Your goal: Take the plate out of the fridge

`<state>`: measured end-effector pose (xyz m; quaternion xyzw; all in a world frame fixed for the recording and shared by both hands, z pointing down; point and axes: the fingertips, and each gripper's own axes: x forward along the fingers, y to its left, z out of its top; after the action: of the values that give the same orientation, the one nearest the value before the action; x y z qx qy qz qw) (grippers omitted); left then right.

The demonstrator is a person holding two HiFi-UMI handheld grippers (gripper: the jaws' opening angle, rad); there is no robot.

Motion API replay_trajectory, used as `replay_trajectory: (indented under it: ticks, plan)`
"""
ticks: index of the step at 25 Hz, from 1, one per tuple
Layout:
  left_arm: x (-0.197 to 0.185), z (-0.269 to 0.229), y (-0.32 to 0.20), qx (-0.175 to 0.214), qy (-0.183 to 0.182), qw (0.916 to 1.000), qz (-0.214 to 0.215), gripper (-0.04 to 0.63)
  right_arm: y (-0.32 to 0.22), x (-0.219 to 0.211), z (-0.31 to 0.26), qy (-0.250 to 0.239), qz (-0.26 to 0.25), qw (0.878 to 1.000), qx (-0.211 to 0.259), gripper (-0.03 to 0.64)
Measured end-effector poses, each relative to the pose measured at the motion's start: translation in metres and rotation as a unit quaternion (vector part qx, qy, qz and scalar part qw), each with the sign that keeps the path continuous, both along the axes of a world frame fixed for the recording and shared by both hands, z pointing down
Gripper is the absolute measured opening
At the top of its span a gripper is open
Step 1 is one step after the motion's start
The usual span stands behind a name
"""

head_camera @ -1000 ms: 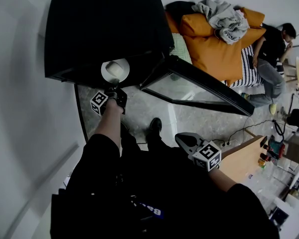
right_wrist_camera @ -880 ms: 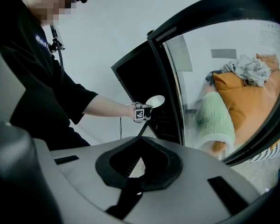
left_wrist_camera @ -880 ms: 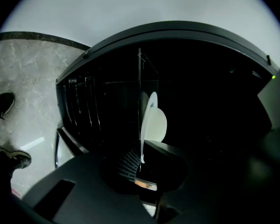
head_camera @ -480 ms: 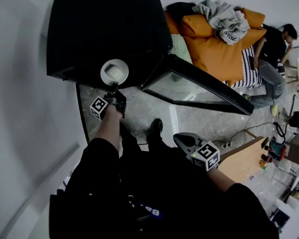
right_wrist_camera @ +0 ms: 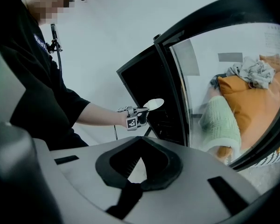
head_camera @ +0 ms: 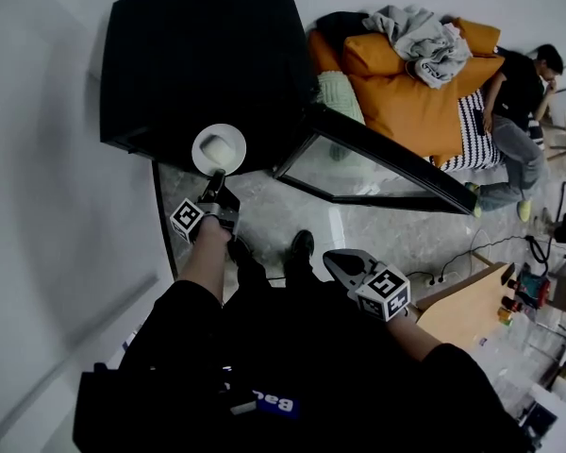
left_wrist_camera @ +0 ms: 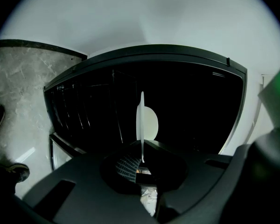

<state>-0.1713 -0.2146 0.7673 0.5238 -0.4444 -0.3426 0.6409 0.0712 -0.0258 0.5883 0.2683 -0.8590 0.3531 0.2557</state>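
A small white plate (head_camera: 219,149) hangs just outside the open front of the black fridge (head_camera: 208,55), clear of its shelves. My left gripper (head_camera: 213,185) is shut on the plate's near rim. In the left gripper view the plate (left_wrist_camera: 141,120) stands edge-on, pinched between the jaws, with the dark fridge interior (left_wrist_camera: 196,101) behind it. The right gripper view shows the plate (right_wrist_camera: 154,104) and the left gripper (right_wrist_camera: 141,112) in front of the fridge (right_wrist_camera: 142,80). My right gripper (head_camera: 338,260) hangs low by my body, shut and holding nothing.
The fridge's glass door (head_camera: 377,173) stands swung open to the right. Behind it is an orange sofa (head_camera: 415,92) with grey clothes and a green cushion (head_camera: 341,97). A person (head_camera: 514,111) sits at the far right. A wooden table (head_camera: 462,305) and floor cables lie at the lower right.
The left gripper has drawn the plate back out of the fridge opening and lifted it a little. The right gripper has stayed where it was.
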Motion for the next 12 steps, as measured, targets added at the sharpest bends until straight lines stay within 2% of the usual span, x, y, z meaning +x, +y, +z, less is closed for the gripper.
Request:
replay_trajectory:
  ticks: [12]
  plan:
    - [0.012,-0.087,0.036,0.044,0.008,0.9961,0.076,0.017,-0.008,-0.01,-0.004,-0.026,0.0,0.999,0.03,-0.003]
